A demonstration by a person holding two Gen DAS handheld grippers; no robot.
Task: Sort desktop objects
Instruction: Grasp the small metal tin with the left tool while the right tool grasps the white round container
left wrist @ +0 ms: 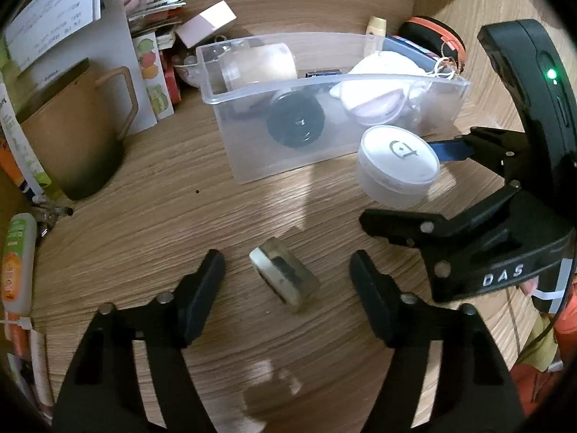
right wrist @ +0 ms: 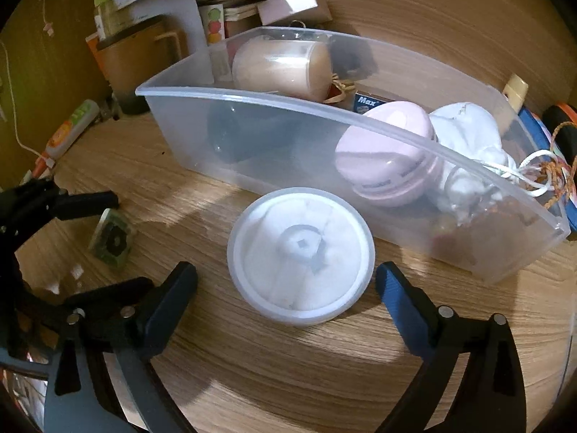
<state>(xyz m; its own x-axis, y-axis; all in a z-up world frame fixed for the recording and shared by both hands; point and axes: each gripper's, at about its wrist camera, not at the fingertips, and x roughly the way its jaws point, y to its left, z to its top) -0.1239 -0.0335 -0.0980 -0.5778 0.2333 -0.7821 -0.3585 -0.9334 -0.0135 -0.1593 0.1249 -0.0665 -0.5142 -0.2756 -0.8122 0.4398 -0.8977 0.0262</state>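
Observation:
A small squarish block (left wrist: 285, 278) with a pale rim and a dark centre lies on the wooden desk (left wrist: 180, 216). My left gripper (left wrist: 286, 267) is open around the block, with a gap at each pad. The same block (right wrist: 111, 240) shows in the right wrist view between the left gripper's fingers (right wrist: 90, 198). A round white lidded container (right wrist: 301, 256) stands in front of a clear plastic bin (right wrist: 288, 104). My right gripper (right wrist: 286, 274) is open and straddles the container without pressing on it. In the left wrist view the right gripper (left wrist: 396, 182) flanks the container (left wrist: 396, 166) beside the bin (left wrist: 324, 83).
The bin holds a black round object (left wrist: 295, 122), a pink round case (right wrist: 386, 151), a white drawstring pouch (right wrist: 468, 137) and a cylindrical jar (right wrist: 281, 68). A brown mug (left wrist: 72, 137), stacked books (left wrist: 158, 18) and a tube (left wrist: 18, 259) crowd the left. An orange-black item (left wrist: 432, 32) lies behind the bin.

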